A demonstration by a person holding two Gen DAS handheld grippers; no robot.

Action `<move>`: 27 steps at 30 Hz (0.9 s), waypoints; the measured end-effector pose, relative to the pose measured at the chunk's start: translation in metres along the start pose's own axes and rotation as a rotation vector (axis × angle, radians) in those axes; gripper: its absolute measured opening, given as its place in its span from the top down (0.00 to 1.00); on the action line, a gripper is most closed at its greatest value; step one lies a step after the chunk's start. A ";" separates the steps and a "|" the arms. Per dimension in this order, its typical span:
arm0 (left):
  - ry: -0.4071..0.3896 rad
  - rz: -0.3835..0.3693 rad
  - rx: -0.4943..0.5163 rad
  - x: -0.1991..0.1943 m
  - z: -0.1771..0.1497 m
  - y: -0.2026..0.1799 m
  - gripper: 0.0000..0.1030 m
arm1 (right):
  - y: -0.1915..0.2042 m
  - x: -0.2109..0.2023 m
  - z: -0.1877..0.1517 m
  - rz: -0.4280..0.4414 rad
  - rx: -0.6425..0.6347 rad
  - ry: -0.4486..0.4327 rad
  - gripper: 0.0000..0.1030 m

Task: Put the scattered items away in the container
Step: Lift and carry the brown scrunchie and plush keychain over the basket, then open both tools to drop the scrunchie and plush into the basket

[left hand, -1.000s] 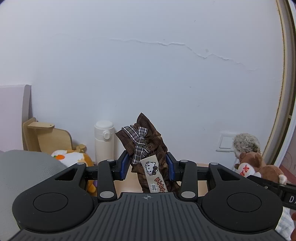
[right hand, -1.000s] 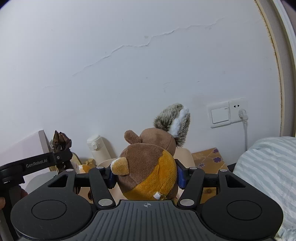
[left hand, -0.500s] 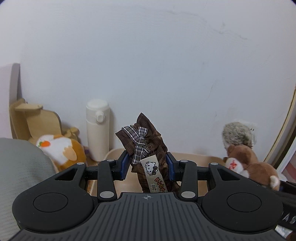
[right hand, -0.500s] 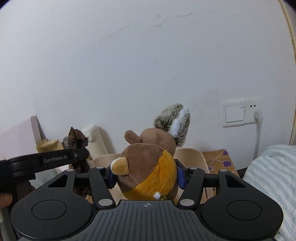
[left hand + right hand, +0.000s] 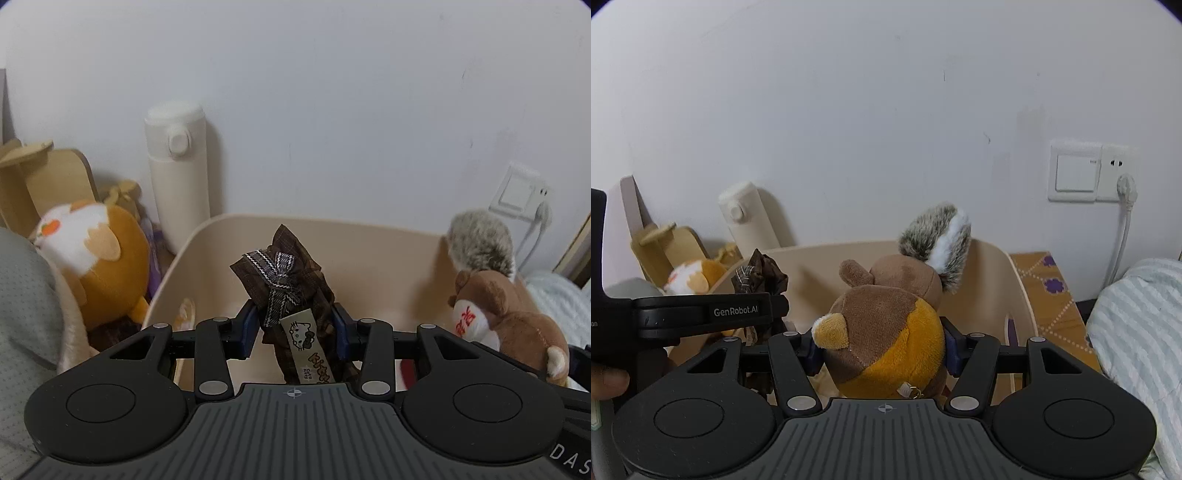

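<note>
My left gripper (image 5: 295, 326) is shut on a brown checked pouch (image 5: 291, 291) with a bow and a Hello Kitty tag, held above the open cream bin (image 5: 332, 229). My right gripper (image 5: 881, 349) is shut on a brown and orange squirrel plush (image 5: 886, 332) with a grey bushy tail, also over the bin (image 5: 1015, 288). The squirrel shows at the right of the left wrist view (image 5: 495, 310). The pouch (image 5: 759, 275) and the left gripper body (image 5: 701, 314) show at the left of the right wrist view.
An orange and white plush (image 5: 96, 251) lies left of the bin by a wooden stand (image 5: 40, 184). A white flask (image 5: 179, 166) stands against the wall. A wall socket with a plugged cord (image 5: 1123, 184) and striped bedding (image 5: 1137, 325) are at the right.
Both grippers have moved forward and tilted down, so the bin's inside now fills the lower view. Each still holds its item.
</note>
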State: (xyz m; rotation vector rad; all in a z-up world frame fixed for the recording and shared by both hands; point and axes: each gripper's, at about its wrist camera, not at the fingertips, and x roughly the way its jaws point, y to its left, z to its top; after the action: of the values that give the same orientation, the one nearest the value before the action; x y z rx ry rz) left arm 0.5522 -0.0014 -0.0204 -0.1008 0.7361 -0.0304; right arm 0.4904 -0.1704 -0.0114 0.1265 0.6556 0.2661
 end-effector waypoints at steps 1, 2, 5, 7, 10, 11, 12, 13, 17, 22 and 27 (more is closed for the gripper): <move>0.015 -0.001 0.001 0.003 -0.001 0.001 0.60 | 0.001 0.003 0.000 -0.002 -0.004 0.010 0.46; 0.033 -0.003 0.003 0.007 -0.002 0.001 0.59 | 0.002 0.004 -0.001 -0.004 -0.010 0.021 0.46; 0.075 -0.008 0.019 0.015 -0.006 0.002 0.59 | 0.005 0.006 -0.003 -0.012 -0.028 0.041 0.46; 0.087 -0.021 0.035 0.018 -0.008 0.001 0.59 | 0.007 0.008 -0.003 -0.019 -0.040 0.052 0.45; 0.101 -0.027 0.052 0.018 -0.011 -0.001 0.59 | 0.008 0.012 -0.004 -0.030 -0.048 0.073 0.45; 0.105 -0.028 0.058 0.018 -0.011 -0.002 0.59 | 0.008 0.013 -0.004 -0.036 -0.049 0.079 0.45; 0.109 -0.028 0.062 0.018 -0.012 -0.003 0.59 | 0.008 0.015 -0.005 -0.041 -0.051 0.086 0.45; 0.114 -0.028 0.068 0.019 -0.012 -0.003 0.59 | 0.007 0.017 -0.005 -0.047 -0.053 0.094 0.45; 0.136 -0.012 0.091 0.020 -0.014 -0.004 0.55 | 0.006 0.024 -0.009 -0.068 -0.062 0.122 0.45; 0.127 -0.011 0.093 0.015 -0.015 -0.004 0.40 | 0.008 0.023 -0.013 -0.067 -0.078 0.131 0.37; 0.063 0.013 0.103 -0.003 -0.013 -0.002 0.29 | 0.006 0.006 -0.009 -0.063 -0.074 0.081 0.24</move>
State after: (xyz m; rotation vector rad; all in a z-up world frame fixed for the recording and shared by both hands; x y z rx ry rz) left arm 0.5410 -0.0043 -0.0278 0.0034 0.7970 -0.0592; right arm 0.4881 -0.1625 -0.0211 0.0244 0.7277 0.2357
